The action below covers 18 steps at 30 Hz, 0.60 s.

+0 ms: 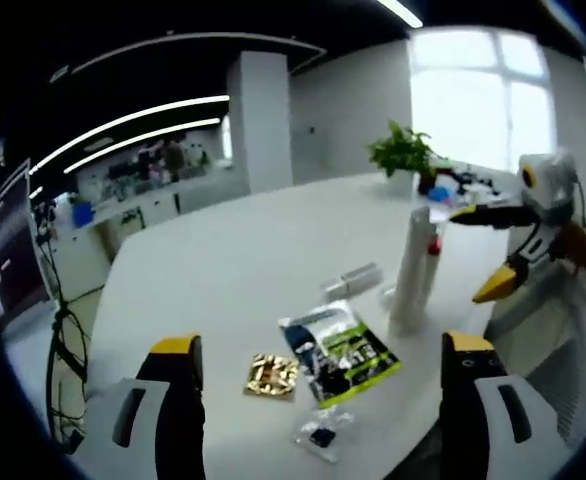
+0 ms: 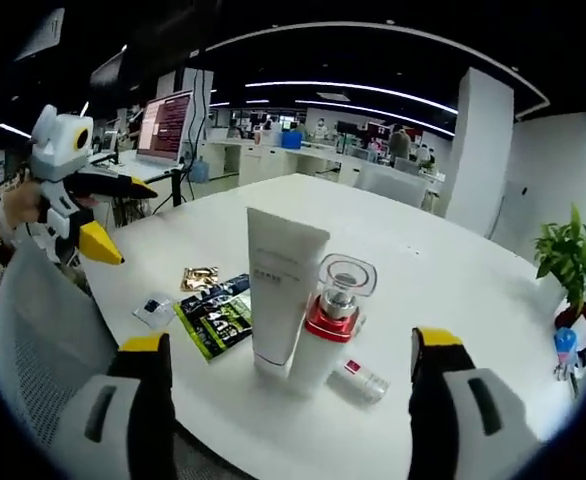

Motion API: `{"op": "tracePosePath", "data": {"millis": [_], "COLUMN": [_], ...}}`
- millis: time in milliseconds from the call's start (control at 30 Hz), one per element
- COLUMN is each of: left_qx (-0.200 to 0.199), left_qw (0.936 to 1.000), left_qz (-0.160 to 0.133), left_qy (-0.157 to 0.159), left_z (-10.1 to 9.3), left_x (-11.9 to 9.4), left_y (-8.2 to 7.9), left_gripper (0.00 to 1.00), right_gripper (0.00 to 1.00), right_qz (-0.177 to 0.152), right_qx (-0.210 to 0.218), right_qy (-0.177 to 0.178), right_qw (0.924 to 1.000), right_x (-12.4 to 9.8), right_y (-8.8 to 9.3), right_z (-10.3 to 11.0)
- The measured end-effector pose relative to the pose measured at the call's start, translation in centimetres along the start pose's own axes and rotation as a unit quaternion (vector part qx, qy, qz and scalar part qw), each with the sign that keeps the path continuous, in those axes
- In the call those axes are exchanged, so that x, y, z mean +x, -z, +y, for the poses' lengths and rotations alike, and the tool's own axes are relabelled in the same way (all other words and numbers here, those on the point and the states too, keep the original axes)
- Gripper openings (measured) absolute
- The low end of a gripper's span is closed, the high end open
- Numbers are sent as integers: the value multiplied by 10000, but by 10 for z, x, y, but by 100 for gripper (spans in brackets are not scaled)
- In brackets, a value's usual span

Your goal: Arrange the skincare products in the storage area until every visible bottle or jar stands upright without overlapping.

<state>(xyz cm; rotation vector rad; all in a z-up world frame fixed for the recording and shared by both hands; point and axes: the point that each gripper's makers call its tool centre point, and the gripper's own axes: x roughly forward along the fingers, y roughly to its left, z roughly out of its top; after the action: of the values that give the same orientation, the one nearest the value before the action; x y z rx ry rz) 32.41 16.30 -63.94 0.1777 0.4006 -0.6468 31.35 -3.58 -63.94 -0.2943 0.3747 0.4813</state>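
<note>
White round table: the reference surface. In the right gripper view all the products sit in a loose group close to its near edge, with broad bare tabletop stretching beyond them to the far rim; a mesh chair back stands just off the near edge at left.

White tube: tallest item, standing upright on its cap near the table's near edge. In the left gripper view it rises as a slim white column.

Red-collared bottle: upright, with a clear cap, touching or just beside the tube on its right.

Dark sachet with green print: flat on the table left of the tube, close to the near edge; seen also in the left gripper view.

Small cylinder with red label: lying on its side just right of the bottle's base.

Gold sachet: flat, just beyond the dark sachet.

Clear sachet: flat, at the table's near edge.

Left gripper: jaws spread wide apart, holding nothing, poised above the sachets; in the right gripper view it hangs off the table's left edge.

Right gripper: jaws wide apart, empty, flanking the tube and bottle.
</note>
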Motion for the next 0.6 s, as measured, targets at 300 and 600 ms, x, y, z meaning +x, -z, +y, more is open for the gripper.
{"op": "tracePosePath", "data": {"millis": [300,600], "left_qx": [88,46], "left_qw": [9998,9994], "left_qz": [159,340], "left_qy": [-76,-85], "left_z": [-3,0], "left_x": [-3,-1], "left_y": [12,21], "left_gripper": [97,97], "right_gripper": [99,99], "right_qz": [213,354], "right_qx": [267,536], "right_qy": [-244,-398], "right_qw": [9991,9971], "right_x": [-3,1], "right_y": [14,21], "right_z": [10,19]}}
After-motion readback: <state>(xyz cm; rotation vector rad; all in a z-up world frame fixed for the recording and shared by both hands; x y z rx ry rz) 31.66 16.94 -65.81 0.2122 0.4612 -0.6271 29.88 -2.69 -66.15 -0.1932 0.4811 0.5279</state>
